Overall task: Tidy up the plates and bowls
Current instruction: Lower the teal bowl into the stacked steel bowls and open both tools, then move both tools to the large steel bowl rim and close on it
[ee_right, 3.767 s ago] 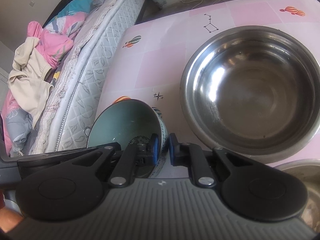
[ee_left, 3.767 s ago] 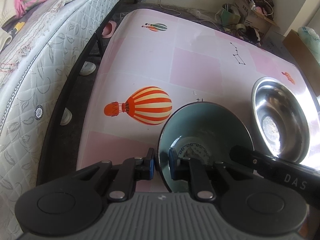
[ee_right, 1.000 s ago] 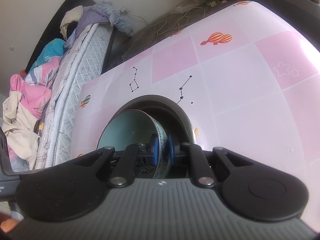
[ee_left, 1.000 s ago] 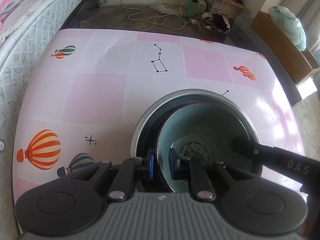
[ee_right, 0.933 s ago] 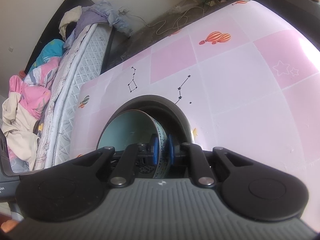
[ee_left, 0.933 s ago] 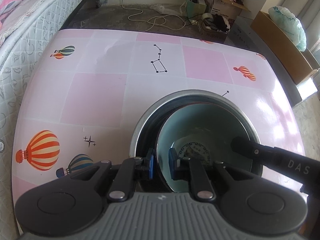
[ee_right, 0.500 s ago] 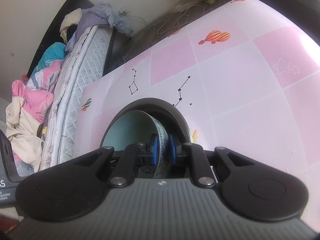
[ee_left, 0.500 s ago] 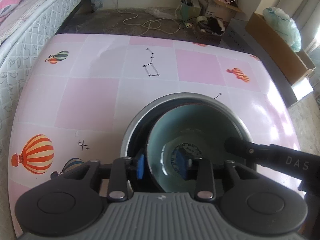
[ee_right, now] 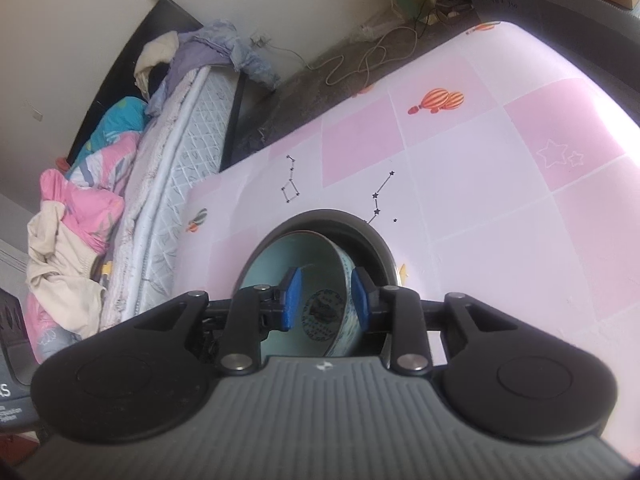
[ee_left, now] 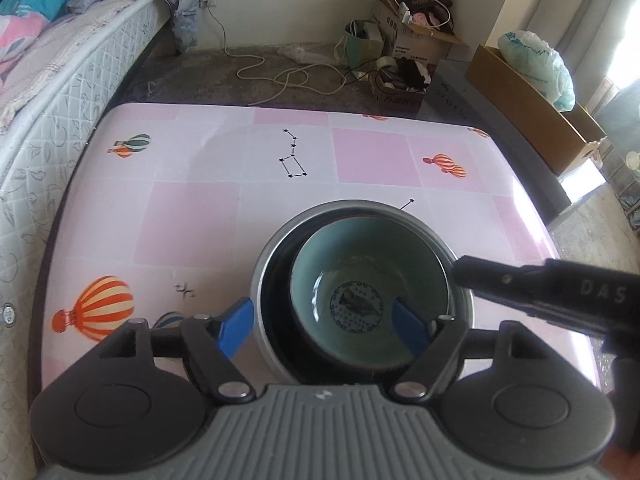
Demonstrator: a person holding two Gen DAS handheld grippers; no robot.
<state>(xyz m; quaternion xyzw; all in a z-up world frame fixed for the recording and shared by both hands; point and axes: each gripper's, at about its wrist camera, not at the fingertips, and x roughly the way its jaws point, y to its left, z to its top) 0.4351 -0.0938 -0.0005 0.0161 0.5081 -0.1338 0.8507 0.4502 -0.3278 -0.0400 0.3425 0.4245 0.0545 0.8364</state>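
A teal ceramic bowl (ee_left: 368, 280) with a blue printed medallion rests upright inside a larger steel bowl (ee_left: 259, 280) on the pink balloon-print table (ee_left: 192, 220). My left gripper (ee_left: 324, 328) hangs just above their near edge. Its jaws are opening wide, with the near rims of both bowls below the gap, untouched. In the right wrist view, the right gripper (ee_right: 325, 302) straddles the teal bowl's (ee_right: 280, 264) right wall. Its jaws are opening, and the left pad stands clear of the wall. The steel bowl's rim (ee_right: 332, 216) arcs behind. The right gripper's black body (ee_left: 560, 292) crosses the left wrist view.
A quilted mattress (ee_left: 48, 120) with heaped bedding (ee_right: 80, 216) runs along the table's left side. Beyond the far edge, cables (ee_left: 280, 76), cardboard boxes (ee_left: 416, 12) and a bagged bundle (ee_left: 536, 64) lie on the floor. Bare tabletop surrounds the nested bowls.
Both grippers have let go of the teal bowl's rim, spread their jaws and risen slightly. The bowl, earlier carried over the table, now stays in the steel bowl.
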